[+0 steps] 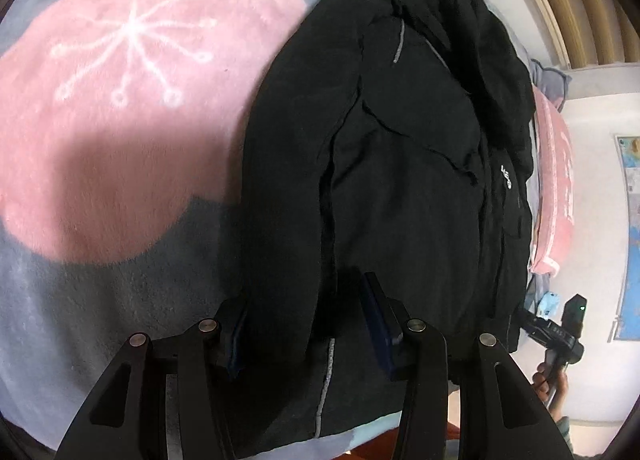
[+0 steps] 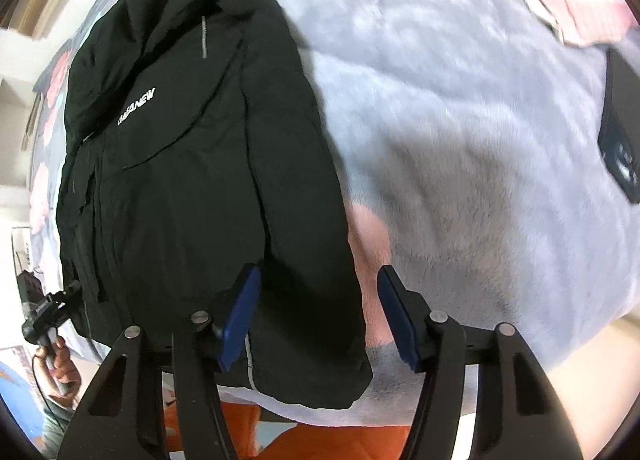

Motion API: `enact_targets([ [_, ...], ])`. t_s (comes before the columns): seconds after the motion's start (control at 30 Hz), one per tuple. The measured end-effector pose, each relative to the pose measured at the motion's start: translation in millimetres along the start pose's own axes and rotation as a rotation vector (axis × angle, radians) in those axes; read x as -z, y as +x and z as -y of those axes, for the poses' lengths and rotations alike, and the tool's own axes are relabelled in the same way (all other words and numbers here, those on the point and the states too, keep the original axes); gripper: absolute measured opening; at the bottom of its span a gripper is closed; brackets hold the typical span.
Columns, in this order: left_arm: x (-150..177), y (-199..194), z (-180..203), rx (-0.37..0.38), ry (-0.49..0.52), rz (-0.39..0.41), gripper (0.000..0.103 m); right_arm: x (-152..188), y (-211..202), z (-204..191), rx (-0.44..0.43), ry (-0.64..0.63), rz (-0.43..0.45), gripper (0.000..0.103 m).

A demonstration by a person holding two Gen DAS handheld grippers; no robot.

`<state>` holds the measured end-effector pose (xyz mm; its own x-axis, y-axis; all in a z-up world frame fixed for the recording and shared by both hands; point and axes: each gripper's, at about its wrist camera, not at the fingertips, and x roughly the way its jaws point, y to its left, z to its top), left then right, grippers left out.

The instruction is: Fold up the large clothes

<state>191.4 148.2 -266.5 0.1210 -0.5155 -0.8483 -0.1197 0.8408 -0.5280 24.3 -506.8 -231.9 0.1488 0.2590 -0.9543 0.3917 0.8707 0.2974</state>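
The dark object (image 2: 622, 131) is cut off; jacket logo (image 1: 506, 175) unreadable.

One black jacket (image 1: 404, 187), folded lengthwise, bearing one white chest logo (image 2: 137, 106). One plush blanket (image 1: 120, 300) beneath it, grey with pink and teal shapes; one white starburst motif (image 1: 132, 25) shows on the large pink shape. Two handheld grippers: the left gripper (image 1: 308, 332), with two blue-padded fingers (image 1: 376, 324), and the right gripper (image 2: 320, 320), likewise with two. Each appears again in the other's view, held in one hand (image 2: 60, 360). One dark flat object (image 2: 620, 131) at the blanket's far edge, kind not discernible. One map-like poster (image 1: 632, 236) on the wall.
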Motion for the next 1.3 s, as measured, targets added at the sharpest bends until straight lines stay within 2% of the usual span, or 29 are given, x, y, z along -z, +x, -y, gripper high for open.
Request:
enact_targets([
  [0.1, 4, -6, 8, 0.002, 0.03, -0.002, 0.049, 4, 9, 0, -0.056, -0.001, -0.045, 0.065],
  [0.2, 9, -12, 25, 0.011, 0.054, 0.012, 0.037, 10, 8, -15, -0.075, -0.059, -0.054, 0.057],
  [0.37, 10, -32, 41, 0.177, 0.077, 0.024, 0.037, 16, -17, -39, -0.25, -0.136, -0.021, 0.056],
  [0.43, 11, -25, 46, 0.202, 0.07, 0.009, 0.037, 14, -12, -39, -0.249, -0.127, -0.035, 0.056],
  [0.57, 17, 0, 43, 0.079, 0.081, -0.054, 0.037, 17, 23, -24, -0.176, -0.07, -0.119, 0.056],
  [0.67, 26, 12, 42, -0.014, 0.1, -0.088, 0.037, 22, 31, -9, -0.222, -0.001, -0.13, 0.056],
  [0.73, 27, 10, 37, -0.04, 0.096, -0.09, 0.037, 21, 24, -12, -0.232, 0.004, -0.102, 0.05],
  [0.77, 26, 7, 38, -0.037, 0.092, -0.078, 0.031, 20, 15, -16, -0.23, -0.002, -0.074, 0.047],
  [0.8, 25, 1, 42, -0.041, 0.107, -0.054, 0.011, 17, 9, -18, -0.221, -0.011, -0.062, 0.039],
  [0.87, 22, -14, 52, -0.052, 0.148, -0.001, 0.011, 13, -5, -35, -0.19, -0.052, -0.022, 0.035],
  [0.97, 13, -41, 54, 0.007, 0.136, 0.069, 0.01, 6, -30, -55, -0.187, -0.105, 0.042, 0.026],
  [1.1, -4, -77, 62, 0.109, 0.111, 0.166, 0.01, -16, -62, -71, -0.189, -0.14, 0.115, 0.024],
  [1.3, -32, -111, 88, 0.176, 0.103, 0.284, 0.011, -56, -106, -75, -0.198, -0.165, 0.227, 0.022],
])
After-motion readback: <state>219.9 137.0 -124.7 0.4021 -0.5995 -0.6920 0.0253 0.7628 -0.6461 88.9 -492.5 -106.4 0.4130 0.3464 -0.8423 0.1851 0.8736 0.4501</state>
